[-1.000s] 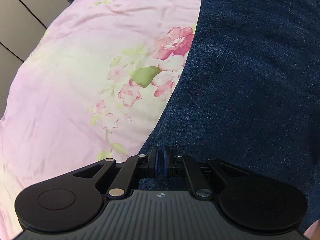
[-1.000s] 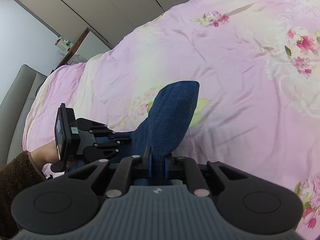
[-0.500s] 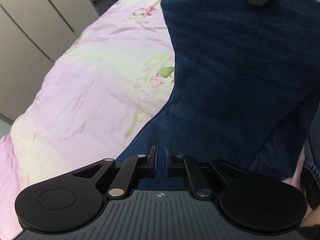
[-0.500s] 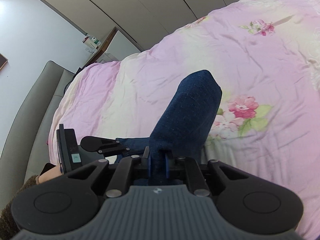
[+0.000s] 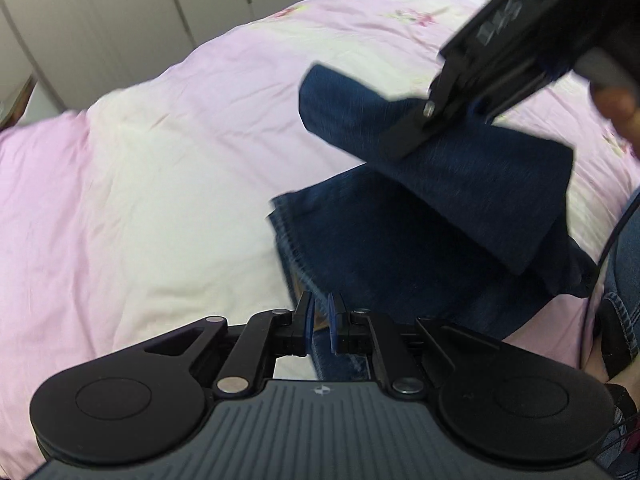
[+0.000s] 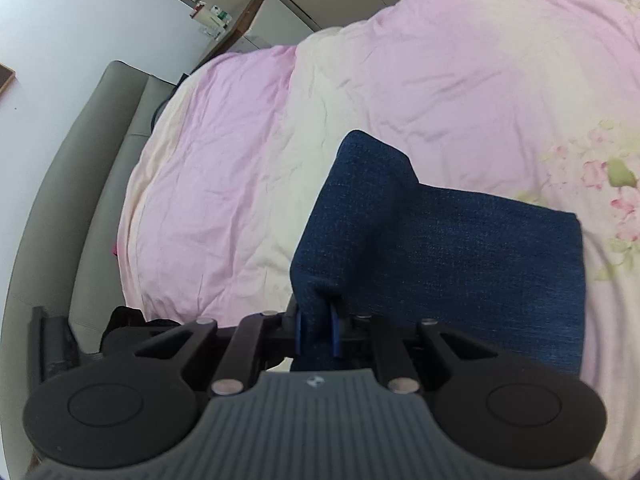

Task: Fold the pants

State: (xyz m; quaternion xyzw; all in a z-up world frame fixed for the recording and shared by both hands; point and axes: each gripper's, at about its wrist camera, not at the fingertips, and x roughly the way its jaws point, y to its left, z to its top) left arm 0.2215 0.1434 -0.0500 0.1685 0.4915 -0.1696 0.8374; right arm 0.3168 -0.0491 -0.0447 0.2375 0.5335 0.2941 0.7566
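The dark blue denim pants (image 5: 400,248) hang doubled over above the pink bed. At the bottom of the left wrist view my left gripper (image 5: 319,314) is shut on them near a frayed hem (image 5: 286,240). My right gripper (image 5: 460,114) enters from the upper right of that view, clamped on a raised fold of denim. Its own view shows my right gripper (image 6: 316,318) shut on the pants (image 6: 440,248), which bunch upward from the pads and drape right. A black part of my left gripper (image 6: 52,344) shows at the lower left.
A pink and cream floral duvet (image 5: 140,180) covers the bed beneath both grippers. A grey padded headboard (image 6: 100,152) runs along the left, with wardrobe doors (image 5: 100,20) behind. A person's jeans-clad leg (image 5: 624,264) is at the right edge.
Both grippers rose and swept across the bed with the denim. The cloth, which filled the left view, now hangs folded with its hem showing, and the right gripper has come in close.
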